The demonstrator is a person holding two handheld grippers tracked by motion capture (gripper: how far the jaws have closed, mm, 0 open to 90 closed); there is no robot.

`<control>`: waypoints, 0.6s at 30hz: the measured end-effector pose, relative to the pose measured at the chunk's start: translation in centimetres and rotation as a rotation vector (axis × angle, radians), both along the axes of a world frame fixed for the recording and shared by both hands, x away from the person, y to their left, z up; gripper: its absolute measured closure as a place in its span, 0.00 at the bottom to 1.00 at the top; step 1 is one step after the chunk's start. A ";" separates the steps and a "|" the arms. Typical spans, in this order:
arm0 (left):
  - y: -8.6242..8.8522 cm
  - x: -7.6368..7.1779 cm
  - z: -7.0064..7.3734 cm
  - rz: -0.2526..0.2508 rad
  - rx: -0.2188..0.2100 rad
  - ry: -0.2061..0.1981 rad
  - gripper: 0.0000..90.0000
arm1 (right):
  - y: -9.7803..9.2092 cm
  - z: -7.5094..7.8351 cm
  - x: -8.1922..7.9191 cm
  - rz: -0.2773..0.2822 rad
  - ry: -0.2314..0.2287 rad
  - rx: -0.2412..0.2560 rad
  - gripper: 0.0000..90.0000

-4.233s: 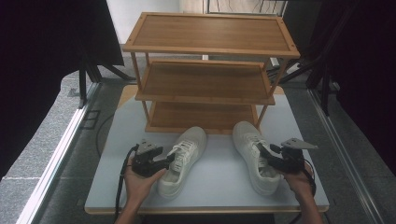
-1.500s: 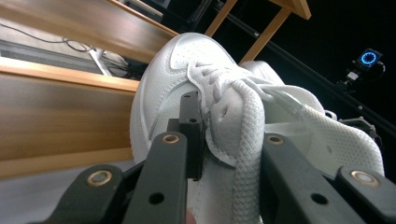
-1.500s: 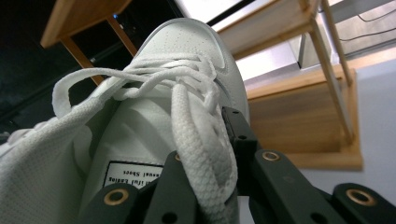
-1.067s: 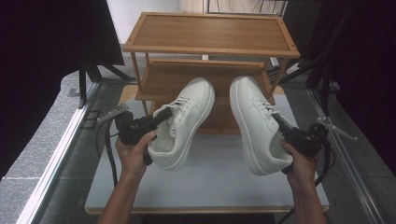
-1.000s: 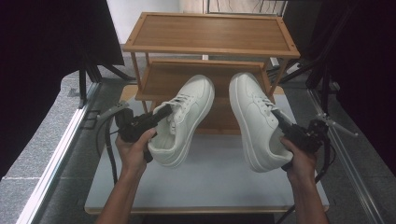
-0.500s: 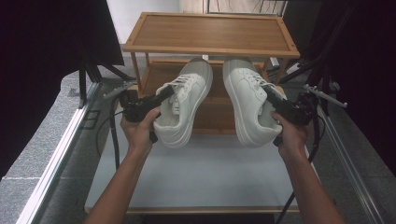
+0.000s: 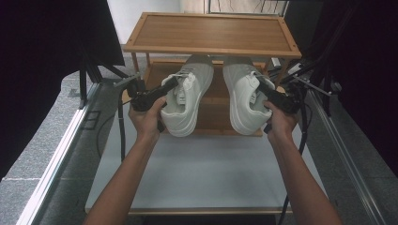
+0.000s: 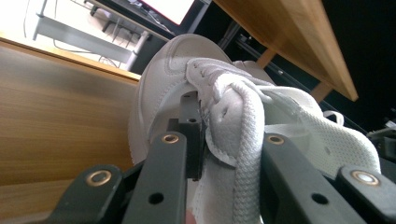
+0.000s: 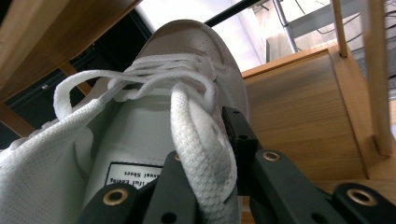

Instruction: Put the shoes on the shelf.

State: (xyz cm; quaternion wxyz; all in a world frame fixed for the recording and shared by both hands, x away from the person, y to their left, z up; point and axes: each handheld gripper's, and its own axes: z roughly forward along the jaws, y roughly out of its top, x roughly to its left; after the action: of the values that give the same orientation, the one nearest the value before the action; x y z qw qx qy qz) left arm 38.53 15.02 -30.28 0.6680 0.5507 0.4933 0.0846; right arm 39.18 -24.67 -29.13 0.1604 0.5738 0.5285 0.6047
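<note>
The left gripper (image 7: 165, 86) is clamped on the side wall of the left white sneaker (image 7: 184, 101), near the lacing; in the left gripper view its black jaws pinch the collar edge and a lace of that sneaker (image 8: 224, 116) between them. The right gripper (image 7: 263, 89) likewise grips the inner side of the right white sneaker (image 7: 244, 93), and the right gripper view shows its jaws closed on the collar and lace beside the tongue label (image 9: 135, 175). Both sneakers hang in the air above the white surface (image 7: 206, 173), toes pointing forward and reaching in under the top board of the wooden shoe rack (image 7: 211, 33), over its middle shelf (image 7: 216, 91). The sneakers lie side by side, slightly apart, heels toward the person. Each hand (image 7: 146, 119) wraps its gripper's handle.
</note>
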 end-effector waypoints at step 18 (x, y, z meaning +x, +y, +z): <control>-1.1 3.9 -0.3 0.086 -0.060 0.046 0.87 | 2.5 -0.2 2.8 -0.057 0.042 0.046 0.93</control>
State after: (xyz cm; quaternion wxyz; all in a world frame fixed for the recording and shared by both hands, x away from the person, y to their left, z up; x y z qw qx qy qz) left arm 42.48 13.96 -30.54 0.6682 0.5106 0.5343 0.0859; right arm 42.00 -22.15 -29.33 0.1531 0.6046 0.5013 0.5997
